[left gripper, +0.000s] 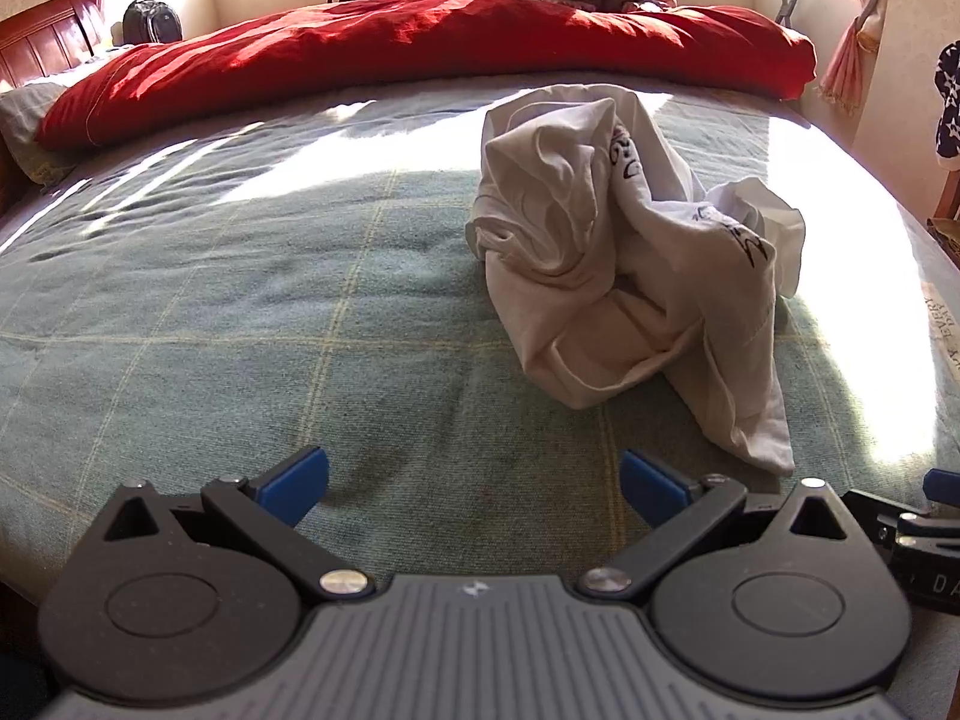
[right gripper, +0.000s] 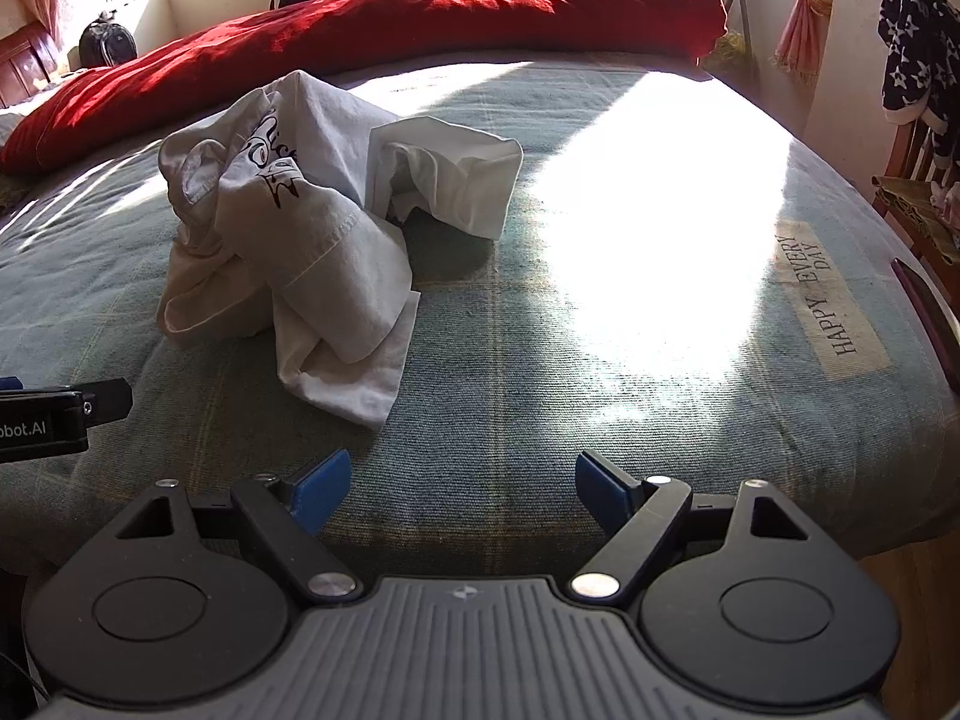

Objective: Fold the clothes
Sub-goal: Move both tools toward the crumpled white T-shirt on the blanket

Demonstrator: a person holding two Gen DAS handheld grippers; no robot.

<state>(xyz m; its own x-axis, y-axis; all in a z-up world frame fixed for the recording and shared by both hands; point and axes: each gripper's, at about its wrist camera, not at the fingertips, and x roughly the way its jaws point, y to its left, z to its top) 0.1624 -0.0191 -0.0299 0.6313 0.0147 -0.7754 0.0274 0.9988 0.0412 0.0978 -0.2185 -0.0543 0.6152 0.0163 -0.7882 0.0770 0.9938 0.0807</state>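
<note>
Both sets of jaws gape wide and empty over the bed [left gripper: 240,300], and the white shirt [left gripper: 606,252] sits in a crumpled heap ahead and to the right of the left gripper [left gripper: 474,483], ahead and to the left of the right gripper [right gripper: 462,489]. It looks light, soft and floppy, so I'd judge it will sag and drag. The stitched hem [right gripper: 336,240] nearest the jaws looks the firmest edge to pinch.

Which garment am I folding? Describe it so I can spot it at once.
On the green plaid bedspread, in front of the long red duvet at the far side, sits a crumpled white T-shirt. It is the only loose garment there, white with black lettering, partly sunlit.
</note>
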